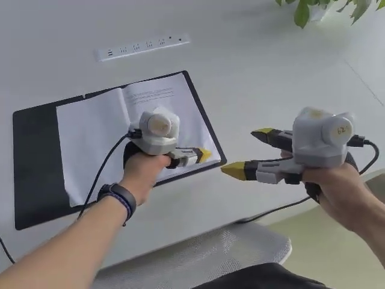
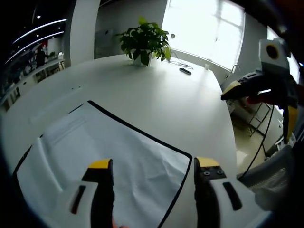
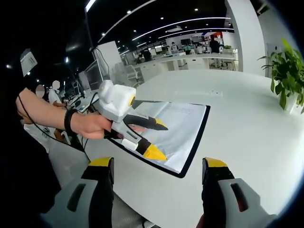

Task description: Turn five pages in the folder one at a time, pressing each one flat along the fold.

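The left gripper (image 1: 198,156) has its jaws wide open and holds nothing. It hangs just over the right page (image 1: 177,111) of the open folder (image 1: 33,168) on the bench (image 1: 271,72). The right gripper (image 1: 248,150) is open too, off to the side. I think a page turn comes next: pinch one sheet only at its edge.

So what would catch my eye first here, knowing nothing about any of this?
Probably the two hand-held tools with yellow tips: the left gripper, open, over the right-hand page of the open black folder, and the right gripper, also open, held up beyond the folder's right edge. Then the white table, with a power strip behind the folder and a potted plant at the far corner.
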`<action>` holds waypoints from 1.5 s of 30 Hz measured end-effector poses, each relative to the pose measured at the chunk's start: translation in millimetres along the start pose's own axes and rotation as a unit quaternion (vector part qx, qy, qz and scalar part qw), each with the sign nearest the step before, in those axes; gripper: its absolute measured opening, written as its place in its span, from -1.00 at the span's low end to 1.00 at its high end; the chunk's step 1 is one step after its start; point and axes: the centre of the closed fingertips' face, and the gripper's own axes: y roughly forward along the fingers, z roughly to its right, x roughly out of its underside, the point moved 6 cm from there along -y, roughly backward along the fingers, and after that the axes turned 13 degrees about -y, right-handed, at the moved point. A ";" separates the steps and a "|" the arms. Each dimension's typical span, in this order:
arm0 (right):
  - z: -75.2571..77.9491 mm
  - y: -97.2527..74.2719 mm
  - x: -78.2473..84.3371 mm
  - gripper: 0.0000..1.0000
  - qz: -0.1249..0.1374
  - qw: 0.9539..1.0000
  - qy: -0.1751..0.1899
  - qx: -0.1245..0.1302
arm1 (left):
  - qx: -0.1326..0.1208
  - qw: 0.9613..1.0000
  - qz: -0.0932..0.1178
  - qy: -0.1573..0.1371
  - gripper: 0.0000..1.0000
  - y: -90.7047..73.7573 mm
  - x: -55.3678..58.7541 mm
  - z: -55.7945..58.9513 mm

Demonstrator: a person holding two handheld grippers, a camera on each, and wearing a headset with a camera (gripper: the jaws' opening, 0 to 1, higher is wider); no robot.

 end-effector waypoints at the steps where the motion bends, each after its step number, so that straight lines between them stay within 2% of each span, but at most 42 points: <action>1: 0.1 -0.1 0.0 0.50 0.000 1.000 0.001 0.000 | -0.006 1.000 0.000 -0.003 0.37 2.4 1.2 -1.3; 6: 0.4 -0.9 3.0 0.49 -0.001 1.000 0.004 -0.002 | -0.022 1.000 -0.001 -0.012 0.37 11.6 3.6 -2.7; 11: 2.6 -2.1 6.9 0.49 -0.002 1.000 0.008 -0.002 | -0.033 0.999 -0.009 -0.003 0.41 19.5 10.5 0.1; 16: 6.9 -3.2 10.6 0.48 -0.002 1.000 0.011 -0.004 | -0.054 0.998 -0.010 0.013 0.43 25.4 12.2 -1.0; 20: 10.3 -2.5 14.2 0.48 -0.004 1.000 0.010 -0.008 | -0.068 0.997 -0.014 0.038 0.43 30.0 16.7 -2.0; 26: 13.2 0.7 15.9 0.47 -0.004 1.000 0.009 -0.014 | -0.072 0.996 -0.011 0.045 0.42 31.1 18.6 -4.1; 38: 19.0 10.3 18.8 0.45 -0.002 1.000 0.010 -0.025 | -0.061 0.997 -0.007 0.038 0.38 30.2 18.9 -7.7; 45: 18.5 18.6 14.8 0.44 0.000 0.999 0.008 -0.033 | -0.060 0.998 -0.002 0.033 0.24 28.9 17.5 -13.2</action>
